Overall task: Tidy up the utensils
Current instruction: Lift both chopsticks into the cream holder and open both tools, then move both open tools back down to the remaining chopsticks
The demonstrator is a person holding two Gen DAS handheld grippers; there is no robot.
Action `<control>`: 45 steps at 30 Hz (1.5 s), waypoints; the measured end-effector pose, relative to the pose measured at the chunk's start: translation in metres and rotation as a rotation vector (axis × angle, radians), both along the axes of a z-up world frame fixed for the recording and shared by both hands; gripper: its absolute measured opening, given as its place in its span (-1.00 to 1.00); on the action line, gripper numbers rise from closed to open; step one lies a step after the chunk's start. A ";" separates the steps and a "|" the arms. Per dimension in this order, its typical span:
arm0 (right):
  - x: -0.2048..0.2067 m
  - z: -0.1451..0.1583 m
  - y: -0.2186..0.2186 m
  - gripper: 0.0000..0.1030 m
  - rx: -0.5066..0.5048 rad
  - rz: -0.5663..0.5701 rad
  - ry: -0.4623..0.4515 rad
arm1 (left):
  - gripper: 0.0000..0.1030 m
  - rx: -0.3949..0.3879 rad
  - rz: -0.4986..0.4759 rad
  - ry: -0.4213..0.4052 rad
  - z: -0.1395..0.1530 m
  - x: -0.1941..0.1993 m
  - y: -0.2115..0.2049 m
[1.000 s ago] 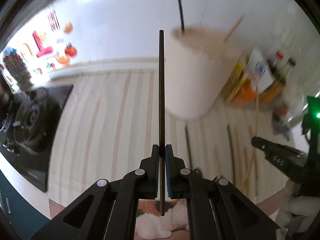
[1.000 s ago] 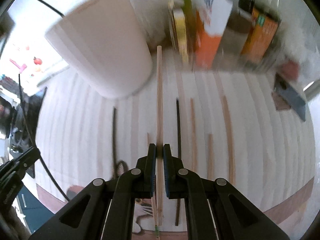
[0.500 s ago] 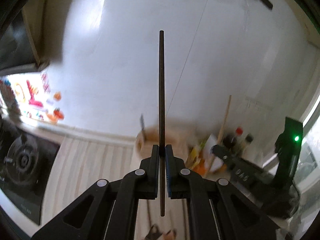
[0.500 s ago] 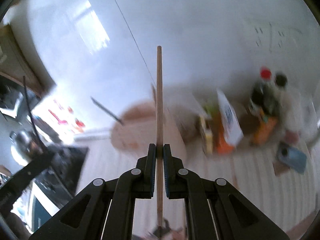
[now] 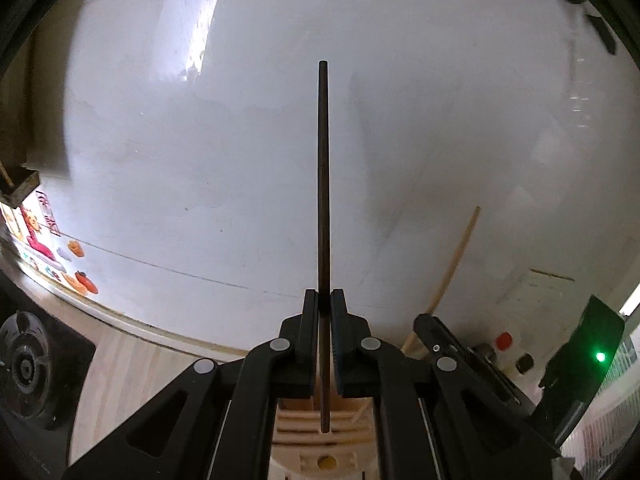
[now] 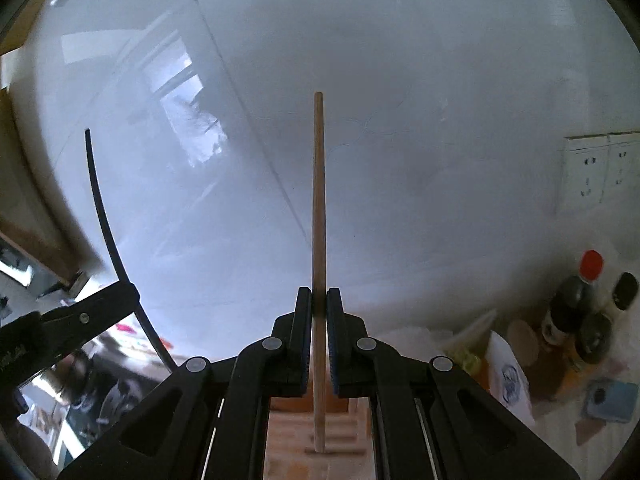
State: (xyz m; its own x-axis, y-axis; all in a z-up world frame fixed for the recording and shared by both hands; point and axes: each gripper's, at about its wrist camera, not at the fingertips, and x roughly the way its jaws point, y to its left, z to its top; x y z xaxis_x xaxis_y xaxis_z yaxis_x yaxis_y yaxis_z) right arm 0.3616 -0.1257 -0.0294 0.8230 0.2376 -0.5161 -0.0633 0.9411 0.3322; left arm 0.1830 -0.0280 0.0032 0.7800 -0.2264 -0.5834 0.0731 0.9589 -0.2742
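My left gripper (image 5: pixel 324 304) is shut on a dark chopstick (image 5: pixel 323 184) and holds it upright against the white wall. Its lower end hangs over the utensil holder's wooden slotted top (image 5: pixel 304 426), seen between the jaws. My right gripper (image 6: pixel 319 300) is shut on a light wooden chopstick (image 6: pixel 319 208), also upright, its lower end over the same wooden top (image 6: pixel 340 428). The right gripper (image 5: pixel 452 348) with its light chopstick (image 5: pixel 456 264) shows at the lower right of the left wrist view. The left gripper (image 6: pixel 80 316) with the dark chopstick (image 6: pixel 104 224) shows at the left of the right wrist view.
Sauce bottles (image 6: pixel 572 312), a white carton (image 6: pixel 508 376) and a blue object (image 6: pixel 612 400) stand on the counter at the right. Wall sockets (image 6: pixel 596 172) are above them. A gas stove (image 5: pixel 28 372) is at the left, with colourful stickers (image 5: pixel 52 256) on the wall.
Both grippers have lifted from the striped counter and tilted up toward the wall, each still holding its chopstick. The white holder has passed from in front of them to under the jaws.
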 end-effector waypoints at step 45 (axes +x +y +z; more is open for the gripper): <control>-0.109 -0.162 -0.008 0.03 -0.004 0.006 0.534 | 0.99 0.053 0.254 0.584 -0.208 -0.120 0.122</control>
State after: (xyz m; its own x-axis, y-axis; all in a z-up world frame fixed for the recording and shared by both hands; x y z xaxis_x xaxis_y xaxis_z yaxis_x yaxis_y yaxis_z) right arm 0.2521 -0.1337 -0.1911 0.4445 0.2383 -0.8635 0.1081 0.9426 0.3158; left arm 0.0629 0.0939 -0.2051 0.3554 -0.0355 -0.9341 -0.3056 0.9400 -0.1520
